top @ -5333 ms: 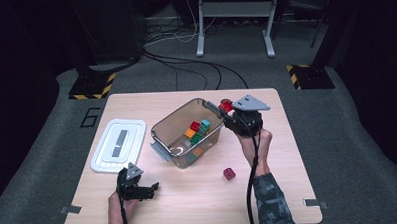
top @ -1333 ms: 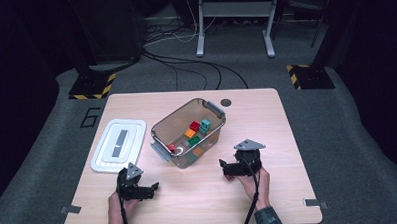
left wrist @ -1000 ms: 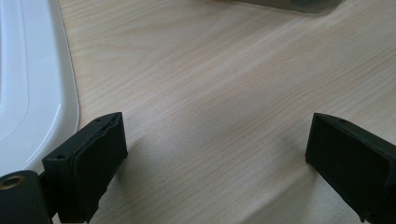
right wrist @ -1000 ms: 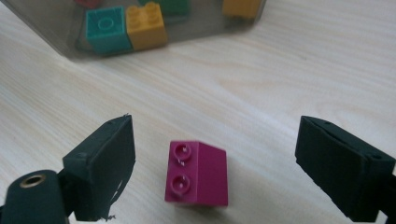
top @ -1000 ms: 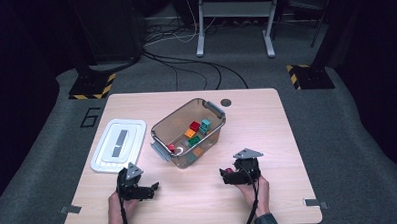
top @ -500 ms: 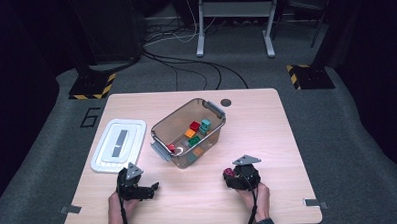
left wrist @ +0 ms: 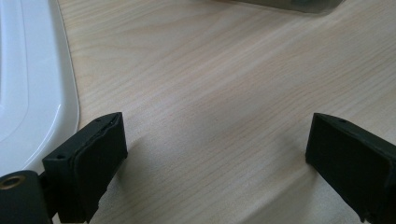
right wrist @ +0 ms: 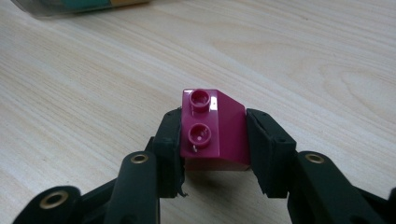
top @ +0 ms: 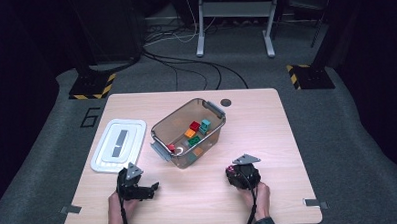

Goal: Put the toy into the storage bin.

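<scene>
A magenta sloped brick [right wrist: 212,128] with two studs lies on the wooden table, and my right gripper [right wrist: 212,151] has just been closing on it. Both pads now press its sides. In the high view that brick [top: 230,168] peeks out at the tip of the right gripper [top: 233,173], near the table's front right. My left gripper [top: 150,187] rests at the front left, jaws wide open over bare wood [left wrist: 215,163] with nothing between them. A clear bin [top: 176,114] holding several coloured bricks stands in the middle.
A white lid [top: 120,144] lies flat left of the bin, and its edge [left wrist: 28,70] sits just beside my left jaw. The bin's wall [right wrist: 70,7] is a short way ahead of the right gripper. A dark round hole [top: 226,102] marks the table's far edge.
The right gripper came from the bin to the magenta brick near the front edge, and its jaws drew in until they clamped the brick. The left gripper has stayed put.
</scene>
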Tool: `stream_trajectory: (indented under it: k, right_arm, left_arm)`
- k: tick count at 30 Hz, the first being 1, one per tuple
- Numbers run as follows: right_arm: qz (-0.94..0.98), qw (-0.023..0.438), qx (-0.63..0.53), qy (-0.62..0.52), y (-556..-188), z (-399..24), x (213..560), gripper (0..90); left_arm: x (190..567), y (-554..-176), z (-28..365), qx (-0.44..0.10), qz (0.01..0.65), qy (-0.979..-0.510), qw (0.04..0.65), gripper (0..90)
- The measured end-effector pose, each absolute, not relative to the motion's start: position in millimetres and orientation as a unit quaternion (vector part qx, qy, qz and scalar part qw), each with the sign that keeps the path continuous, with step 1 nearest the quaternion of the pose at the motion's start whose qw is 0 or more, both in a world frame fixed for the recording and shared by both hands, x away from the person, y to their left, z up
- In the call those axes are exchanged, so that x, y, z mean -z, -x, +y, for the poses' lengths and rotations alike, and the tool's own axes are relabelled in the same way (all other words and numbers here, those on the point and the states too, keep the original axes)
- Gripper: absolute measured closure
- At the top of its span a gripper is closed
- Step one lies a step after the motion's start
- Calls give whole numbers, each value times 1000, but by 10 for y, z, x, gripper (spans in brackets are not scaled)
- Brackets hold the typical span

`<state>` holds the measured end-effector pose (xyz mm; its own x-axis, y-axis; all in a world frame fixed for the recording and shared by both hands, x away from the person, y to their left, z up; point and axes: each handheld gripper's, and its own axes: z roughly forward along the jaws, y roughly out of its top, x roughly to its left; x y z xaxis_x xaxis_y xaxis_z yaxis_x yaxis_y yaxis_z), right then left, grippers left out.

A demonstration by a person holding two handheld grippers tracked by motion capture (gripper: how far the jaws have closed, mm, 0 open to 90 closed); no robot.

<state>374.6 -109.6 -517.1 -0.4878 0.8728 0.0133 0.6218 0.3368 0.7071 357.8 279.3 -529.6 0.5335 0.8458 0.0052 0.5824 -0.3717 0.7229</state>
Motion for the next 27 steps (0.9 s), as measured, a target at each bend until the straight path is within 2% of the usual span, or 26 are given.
stream_trajectory:
  k: [13,27]
  right_arm:
    - [786,176,-362,-469,-3761,-1143,5181,585]
    - [779,189,-376,-464,-3772,-1123,5058,585]
  left_arm:
    - [5296,-3578,2793,-192,443,-805,343,49]
    - [5296,-3578,2793,-192,443,-806,343,49]
